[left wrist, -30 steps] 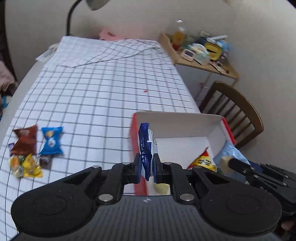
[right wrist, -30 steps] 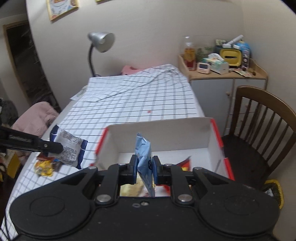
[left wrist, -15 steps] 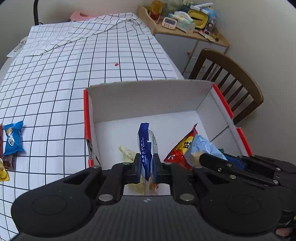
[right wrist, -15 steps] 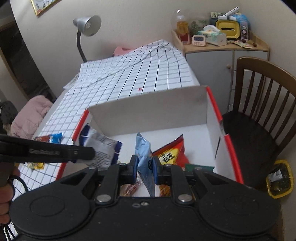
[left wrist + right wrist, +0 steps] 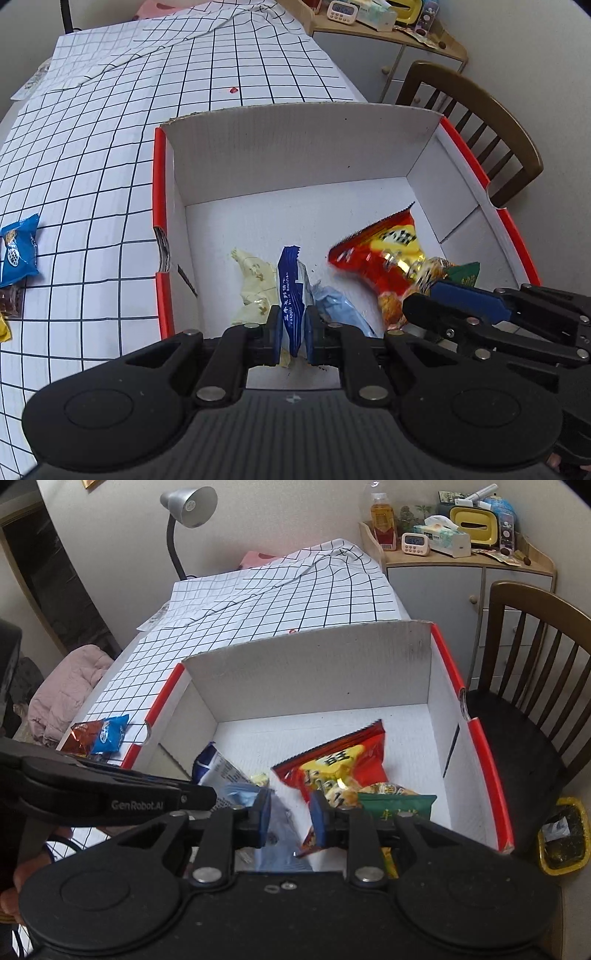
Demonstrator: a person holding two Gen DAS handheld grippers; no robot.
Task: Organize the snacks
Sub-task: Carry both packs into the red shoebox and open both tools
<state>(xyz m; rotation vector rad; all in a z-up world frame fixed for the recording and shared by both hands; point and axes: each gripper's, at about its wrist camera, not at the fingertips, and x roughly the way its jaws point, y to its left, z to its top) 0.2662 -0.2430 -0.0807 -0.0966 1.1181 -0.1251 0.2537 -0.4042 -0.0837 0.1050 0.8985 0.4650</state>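
Observation:
A white cardboard box with red edges point(image 5: 303, 147) point(image 5: 317, 672) stands on the checked table. My left gripper point(image 5: 293, 332) is shut on a dark blue and white snack packet point(image 5: 290, 288), held over the box's near left part; the packet also shows in the right wrist view point(image 5: 218, 768). My right gripper point(image 5: 290, 821) is open over the box, and a light blue packet point(image 5: 277, 834) lies loose below its fingers; it shows in the left wrist view point(image 5: 340, 306) too. A red and yellow chip bag point(image 5: 388, 258) point(image 5: 336, 764), a pale cream packet point(image 5: 255, 280) and a green packet point(image 5: 397, 805) lie inside.
Loose snacks lie on the table left of the box: a blue packet point(image 5: 18, 251) point(image 5: 110, 733) and a brown one point(image 5: 83, 733). A wooden chair point(image 5: 535, 686) stands right of the table. A cabinet with clutter point(image 5: 458, 554) and a lamp point(image 5: 184, 513) are behind.
Both grippers moved forward and down over the box. My right gripper opened and let go of the light blue packet, which dropped into the box. The left gripper still holds its packet.

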